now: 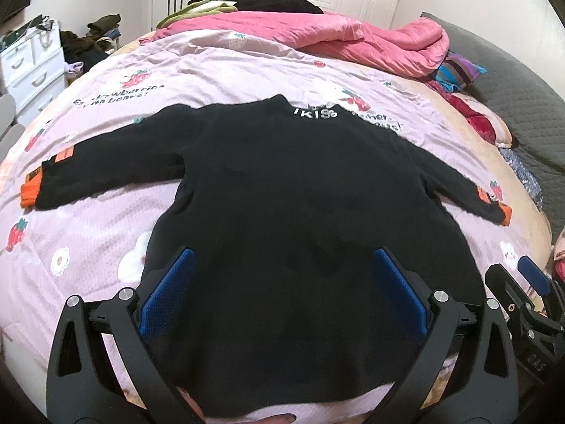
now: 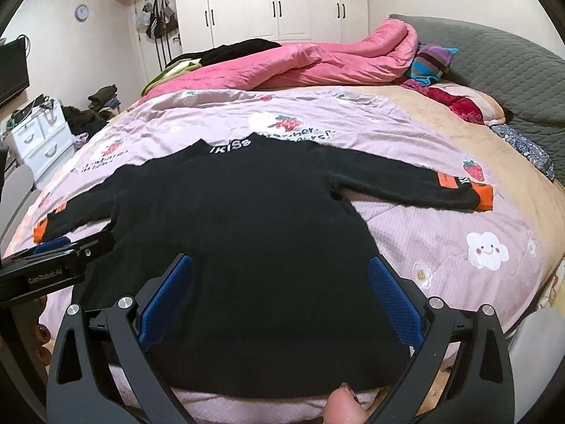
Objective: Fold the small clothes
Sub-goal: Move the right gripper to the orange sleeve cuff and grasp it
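Observation:
A small black sweater (image 1: 282, 190) (image 2: 240, 219) with orange cuffs and white lettering at the collar lies flat on the bed, sleeves spread to both sides, hem nearest me. My left gripper (image 1: 280, 275) hovers open over the lower part of the sweater with nothing between its blue pads. My right gripper (image 2: 280, 279) is also open above the hem area, empty. The right gripper shows at the right edge of the left wrist view (image 1: 522, 293); the left gripper shows at the left edge of the right wrist view (image 2: 56, 258).
The bed has a pink strawberry-print sheet (image 1: 219, 67). A bunched pink quilt (image 1: 339, 35) and striped cloth (image 2: 432, 60) lie at the far side, near a grey headboard (image 2: 494, 56). White drawers (image 1: 31, 67) and clothes piles stand left. A fingertip (image 2: 340, 406) shows at the bottom.

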A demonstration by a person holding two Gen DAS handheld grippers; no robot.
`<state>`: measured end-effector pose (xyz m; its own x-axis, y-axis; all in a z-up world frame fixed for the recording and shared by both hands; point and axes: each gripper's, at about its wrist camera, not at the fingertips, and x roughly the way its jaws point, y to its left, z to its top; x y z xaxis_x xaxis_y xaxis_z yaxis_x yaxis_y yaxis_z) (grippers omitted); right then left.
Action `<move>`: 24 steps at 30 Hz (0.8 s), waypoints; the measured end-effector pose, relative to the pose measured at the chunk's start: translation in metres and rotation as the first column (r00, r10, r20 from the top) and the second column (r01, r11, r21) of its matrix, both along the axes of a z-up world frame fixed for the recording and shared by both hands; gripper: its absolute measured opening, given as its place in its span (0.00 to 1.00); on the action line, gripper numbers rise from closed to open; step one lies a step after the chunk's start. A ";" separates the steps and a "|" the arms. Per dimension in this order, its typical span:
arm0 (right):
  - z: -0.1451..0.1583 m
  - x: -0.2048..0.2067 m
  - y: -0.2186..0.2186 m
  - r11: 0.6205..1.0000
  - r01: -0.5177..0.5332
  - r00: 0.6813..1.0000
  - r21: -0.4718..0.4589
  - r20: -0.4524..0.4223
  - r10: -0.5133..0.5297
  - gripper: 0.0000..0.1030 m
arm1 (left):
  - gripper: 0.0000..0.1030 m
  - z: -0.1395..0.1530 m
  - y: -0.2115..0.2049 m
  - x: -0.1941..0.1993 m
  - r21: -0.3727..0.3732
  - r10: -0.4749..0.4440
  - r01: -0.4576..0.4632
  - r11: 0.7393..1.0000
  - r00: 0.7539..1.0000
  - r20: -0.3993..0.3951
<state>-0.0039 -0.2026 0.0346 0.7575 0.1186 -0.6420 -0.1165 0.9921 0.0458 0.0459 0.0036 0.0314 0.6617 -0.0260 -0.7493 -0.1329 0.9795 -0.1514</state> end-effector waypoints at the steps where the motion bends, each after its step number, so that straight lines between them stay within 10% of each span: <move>1: 0.003 0.002 -0.001 1.000 0.007 1.000 0.000 0.005 -0.007 0.96 | 0.92 0.002 0.001 0.003 -0.002 0.001 -0.001 1.000 1.000 0.001; 24: 0.055 0.069 -0.015 0.997 0.066 0.993 0.027 0.101 -0.068 0.96 | 0.92 0.038 -0.009 0.087 0.003 -0.006 0.006 1.000 1.000 0.024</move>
